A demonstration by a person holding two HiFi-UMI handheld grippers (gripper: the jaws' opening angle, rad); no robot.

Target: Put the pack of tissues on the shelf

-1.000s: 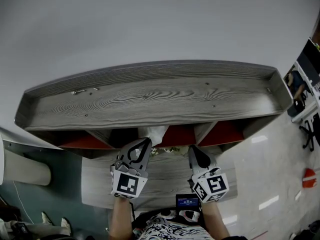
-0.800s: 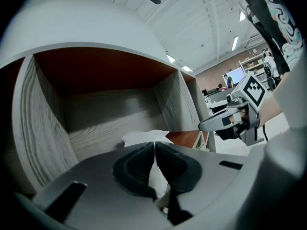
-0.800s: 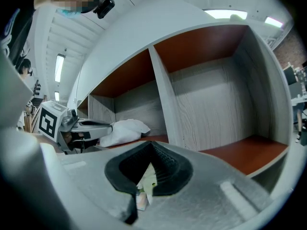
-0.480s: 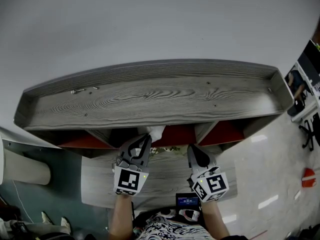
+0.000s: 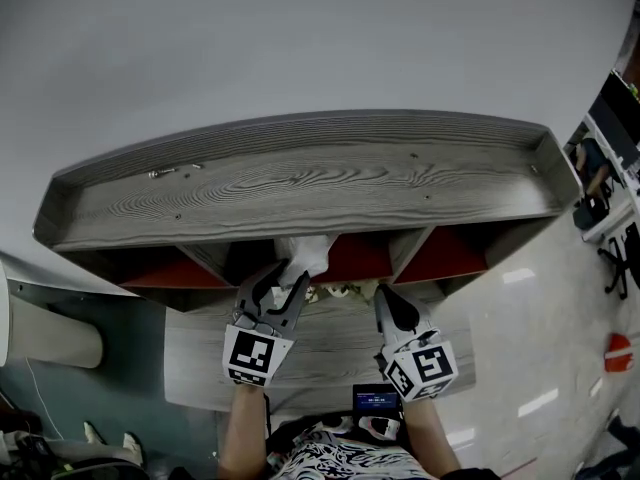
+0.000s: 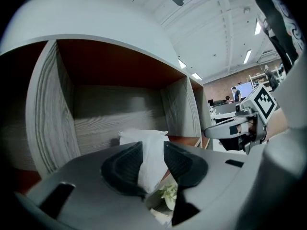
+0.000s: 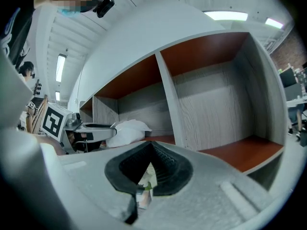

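Observation:
The white pack of tissues (image 5: 305, 253) (image 6: 149, 147) lies at the mouth of the middle compartment of the grey wooden shelf (image 5: 300, 183), on its red floor. My left gripper (image 5: 283, 280) (image 6: 152, 153) has the pack's near end between its jaws, which are opening; the pads stand slightly off it. In the right gripper view the pack (image 7: 127, 131) shows beside the left gripper's fingers. My right gripper (image 5: 382, 296) (image 7: 152, 146) hovers to the right before the shelf, shut with nothing in it.
The shelf has several red-floored compartments; the one at the right (image 7: 225, 104) holds nothing. Screws (image 5: 160, 174) lie on the shelf's top at the left. Below is a grey wooden board (image 5: 330, 353) with a small flowered item (image 5: 338, 290).
The left gripper's jaws have spread apart from the pack of tissues, which now rests a little deeper in the compartment. The right gripper has stayed in place.

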